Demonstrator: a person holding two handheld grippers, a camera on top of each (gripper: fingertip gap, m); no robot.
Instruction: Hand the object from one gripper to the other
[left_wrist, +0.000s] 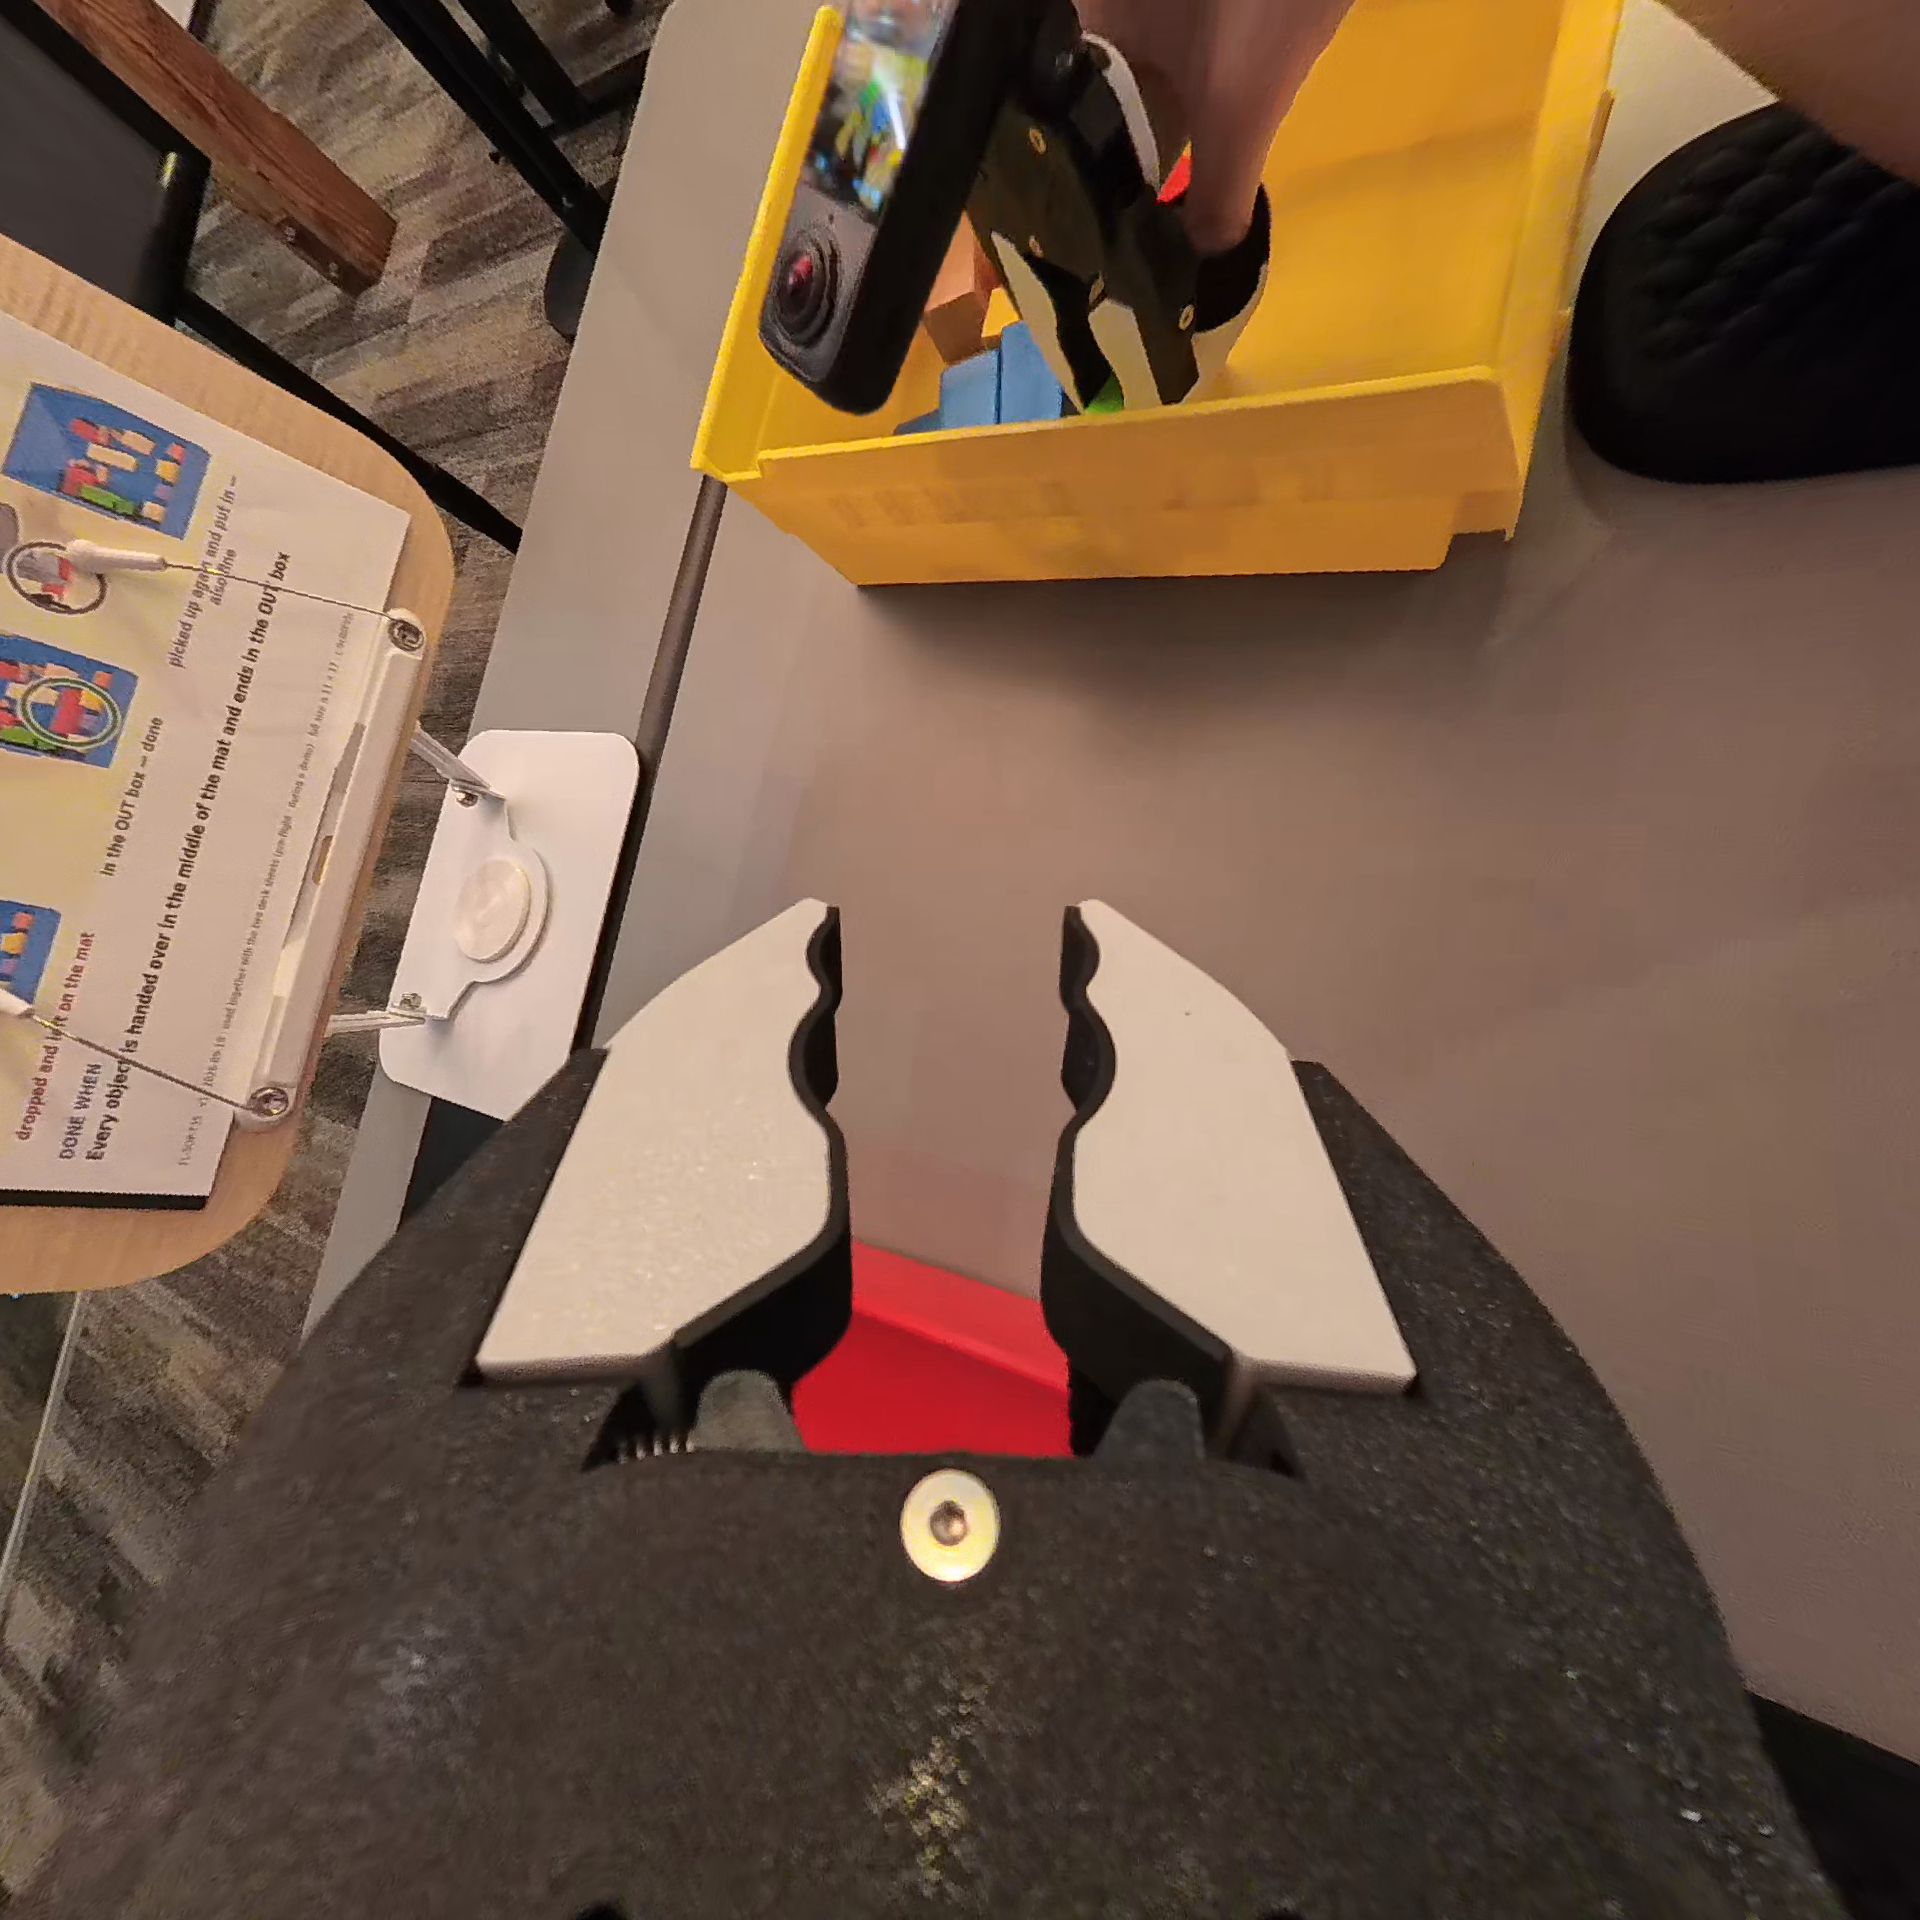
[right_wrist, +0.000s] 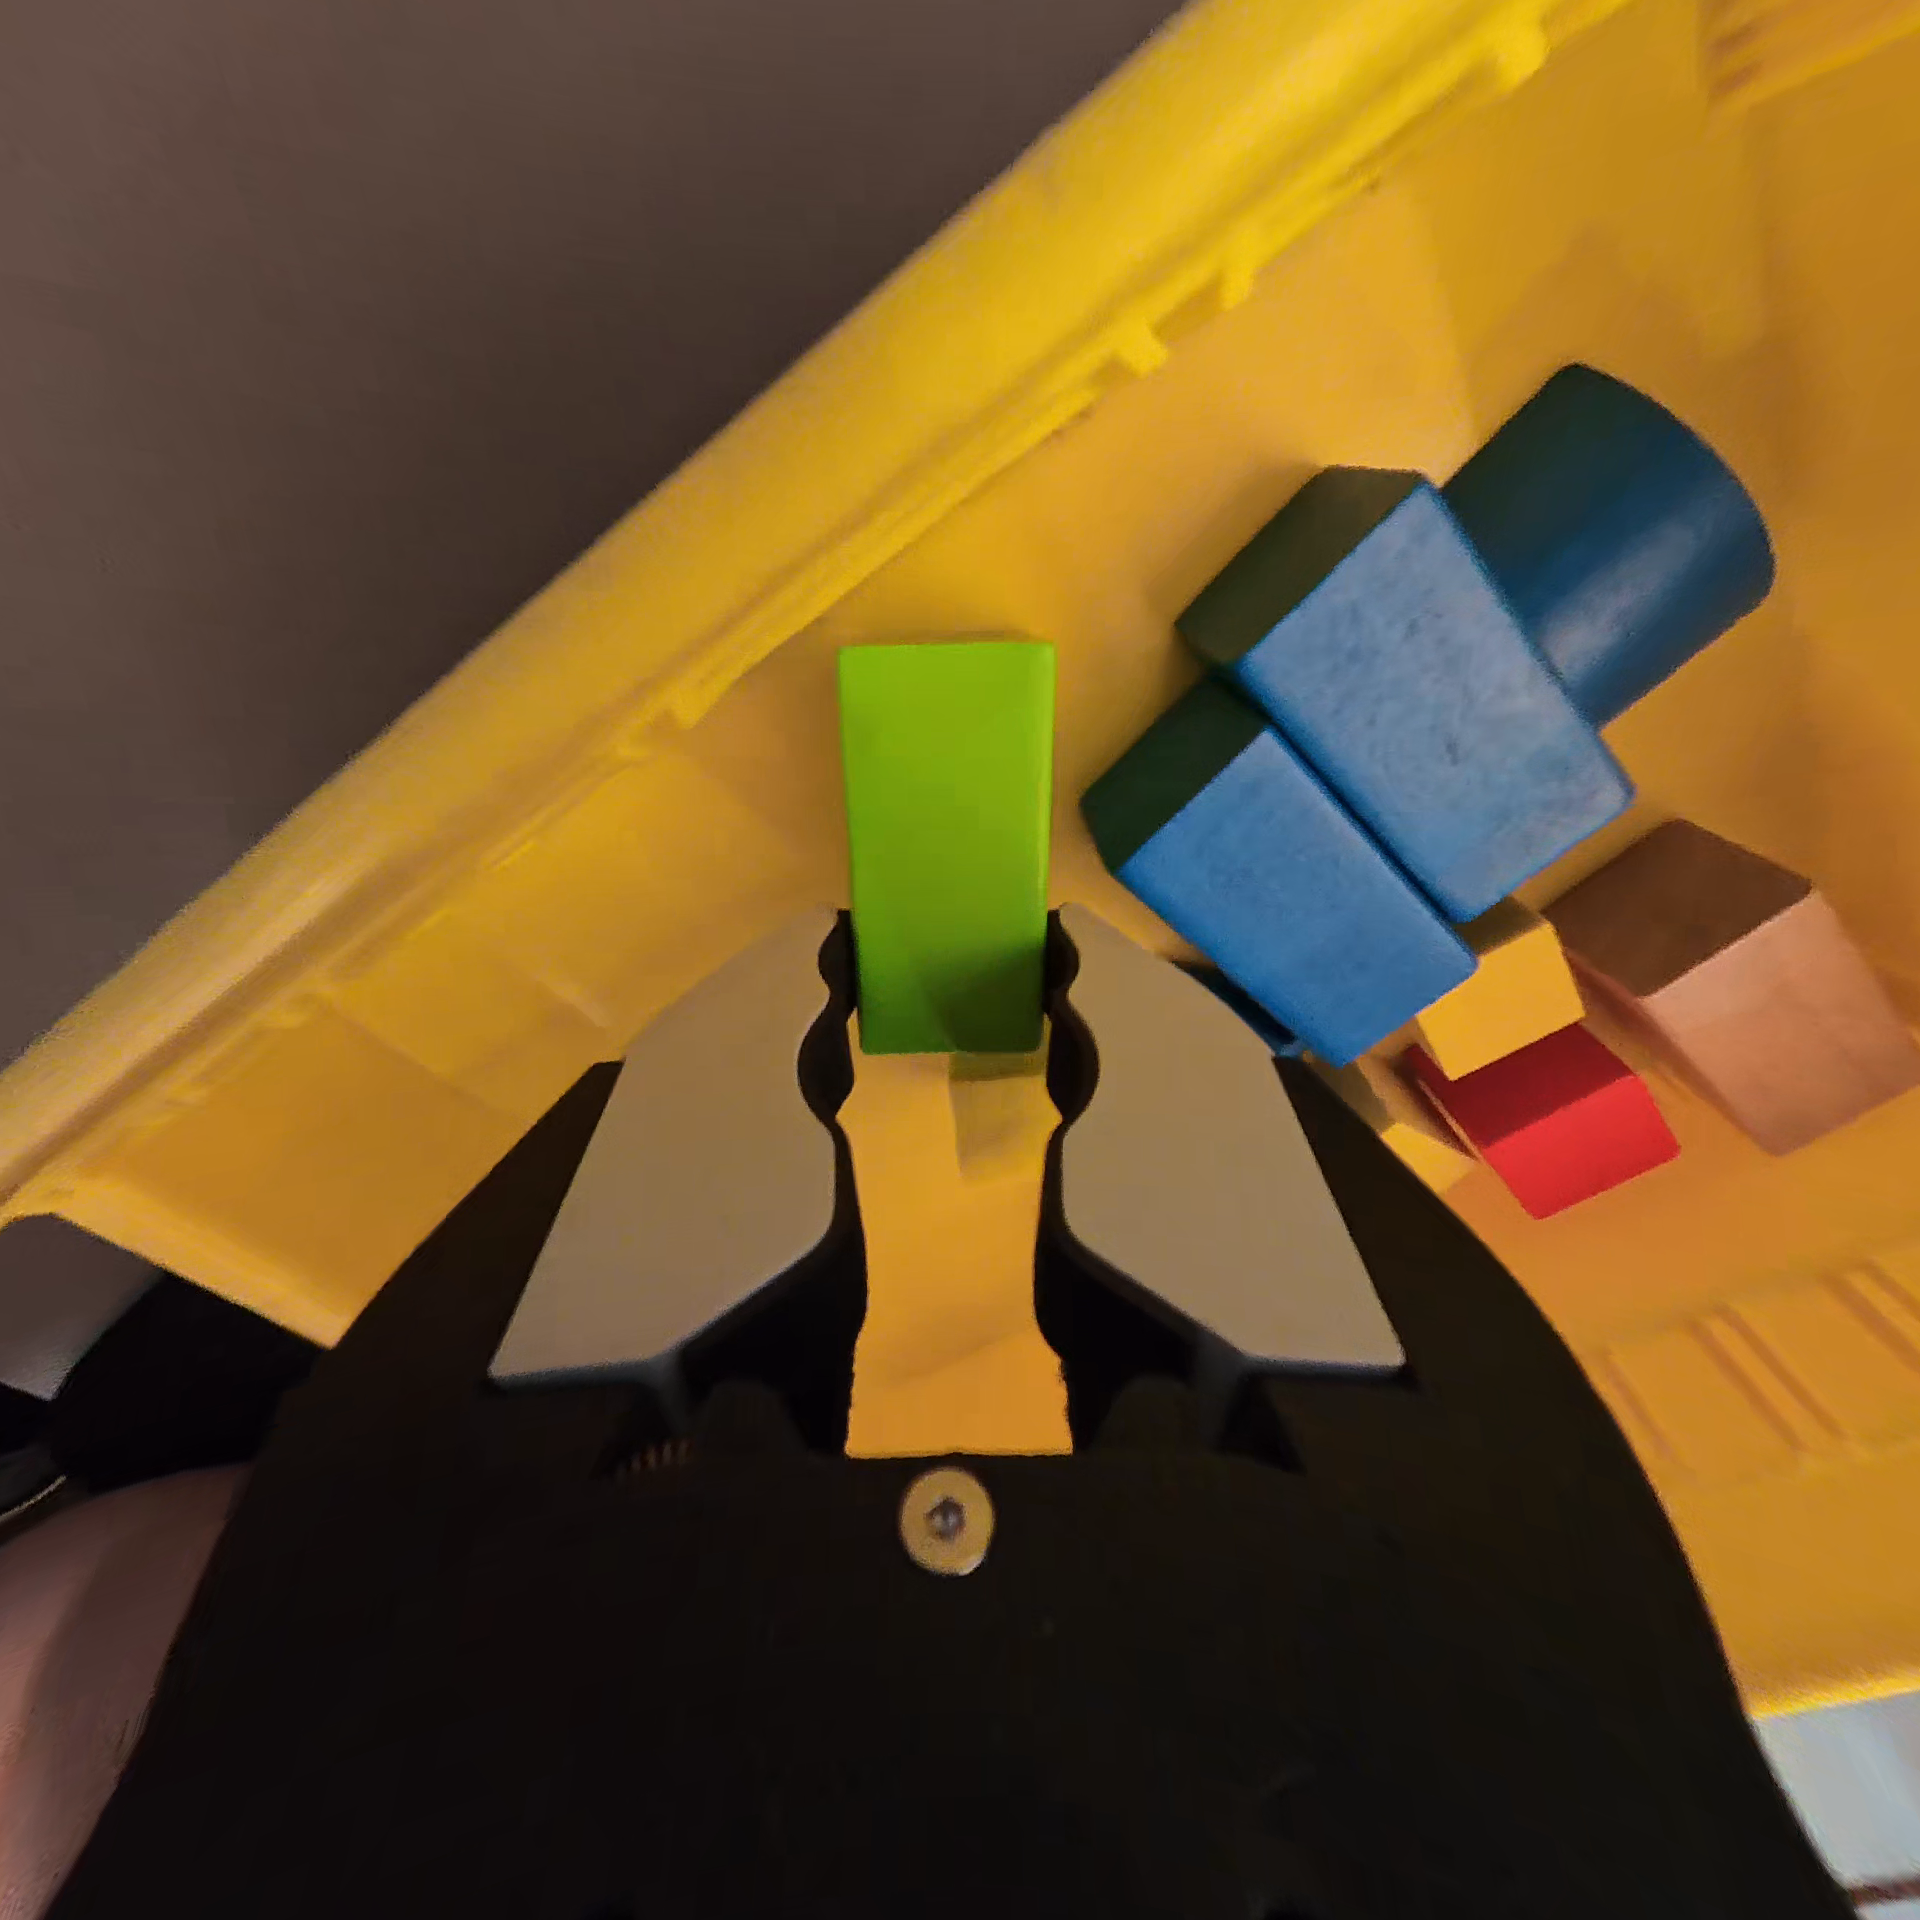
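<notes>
A bright green flat block lies lengthwise between the fingertips of my right gripper, inside the yellow bin. The pads touch both of its long sides at its near end, so the gripper is shut on it. In the left wrist view the right gripper reaches down into the yellow bin at the far side of the table, with a bit of green at its tips. My left gripper is open and empty above the grey table.
Two light blue blocks, a dark blue cylinder, a plain wooden cube, a red block and a small yellow block lie to the right in the bin. A red surface shows under my left gripper. A side table with a printed sheet stands left.
</notes>
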